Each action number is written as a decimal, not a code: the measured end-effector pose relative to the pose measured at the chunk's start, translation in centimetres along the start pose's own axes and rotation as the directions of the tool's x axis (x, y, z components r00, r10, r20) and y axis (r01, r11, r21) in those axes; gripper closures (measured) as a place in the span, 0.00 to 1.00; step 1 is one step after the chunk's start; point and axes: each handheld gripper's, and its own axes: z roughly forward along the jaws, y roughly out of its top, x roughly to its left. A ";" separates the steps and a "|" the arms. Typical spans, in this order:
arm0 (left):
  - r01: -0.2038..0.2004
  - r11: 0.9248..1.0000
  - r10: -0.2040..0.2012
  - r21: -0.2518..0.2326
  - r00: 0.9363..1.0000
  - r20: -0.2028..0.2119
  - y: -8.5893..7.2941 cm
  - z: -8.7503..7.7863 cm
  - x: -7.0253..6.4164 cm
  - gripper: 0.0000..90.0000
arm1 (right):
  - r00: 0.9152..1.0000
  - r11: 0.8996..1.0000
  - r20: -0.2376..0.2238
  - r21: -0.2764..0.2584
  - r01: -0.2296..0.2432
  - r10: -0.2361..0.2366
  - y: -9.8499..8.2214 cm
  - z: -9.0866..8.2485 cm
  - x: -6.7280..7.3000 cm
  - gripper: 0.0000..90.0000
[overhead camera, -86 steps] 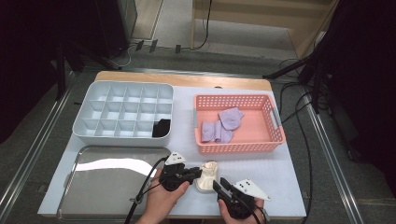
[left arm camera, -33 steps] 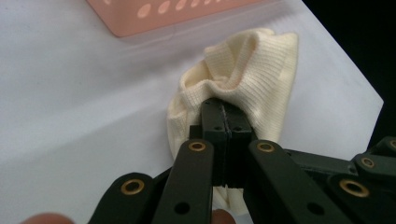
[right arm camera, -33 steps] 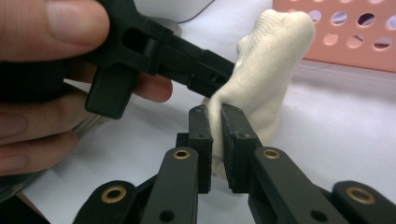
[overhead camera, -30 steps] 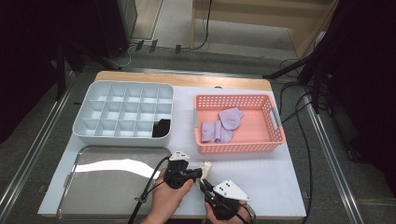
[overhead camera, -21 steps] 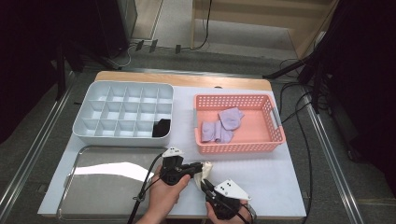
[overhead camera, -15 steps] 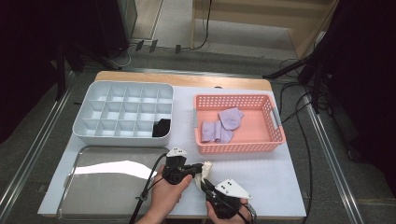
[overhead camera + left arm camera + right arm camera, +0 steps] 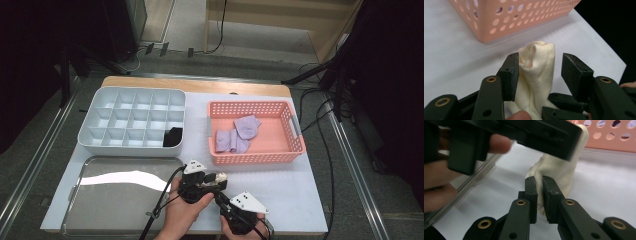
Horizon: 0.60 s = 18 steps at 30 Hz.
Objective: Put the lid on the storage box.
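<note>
Taking the pink basket (image 7: 255, 131) as landmark: far to its left front lies the steel tray (image 7: 115, 197), and nothing is in it. Behind the tray, left of the basket, stands the white divided box (image 7: 132, 124); one black item (image 7: 173, 136) sits in its front compartment nearest to the basket, and the other compartments hold nothing. The basket itself holds some pale purple socks (image 7: 239, 134), lying in its left half.

Just in front of the basket, on the white tabletop (image 7: 295, 192), you hold the cream sock (image 7: 536, 72). Your left gripper (image 7: 540, 75) has just been opening: its pads stand apart with the sock between them, one pad beside the cloth and the other clear of it. Your right gripper (image 7: 539, 195) is clenched on the sock's lower fold.
</note>
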 end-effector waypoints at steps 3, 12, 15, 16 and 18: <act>0.018 1.000 -0.018 0.001 1.000 0.007 0.1 0.1 0.5 0.76 | 1.000 1.000 0.006 0.001 -0.001 0.001 0.0 0.0 0.1 0.93; 0.098 0.995 -0.098 0.011 0.992 0.076 -0.1 0.0 2.6 0.91 | 0.998 0.997 -0.041 -0.057 -0.053 0.051 0.9 -2.7 -0.5 0.93; 0.097 0.995 -0.097 0.012 0.991 0.088 -0.2 0.0 2.5 0.91 | 0.998 0.991 -0.013 -0.122 -0.061 0.060 1.8 -3.8 -0.8 0.98; 0.095 0.995 -0.096 0.012 0.991 0.089 -0.2 0.0 2.5 0.91 | 0.998 0.991 -0.010 -0.119 -0.056 0.056 2.0 -3.7 -0.9 0.98; 0.091 0.996 -0.092 0.018 0.991 0.093 -0.2 0.0 2.5 0.91 | 0.998 0.993 -0.030 -0.098 -0.059 0.056 2.1 -2.9 -0.8 0.97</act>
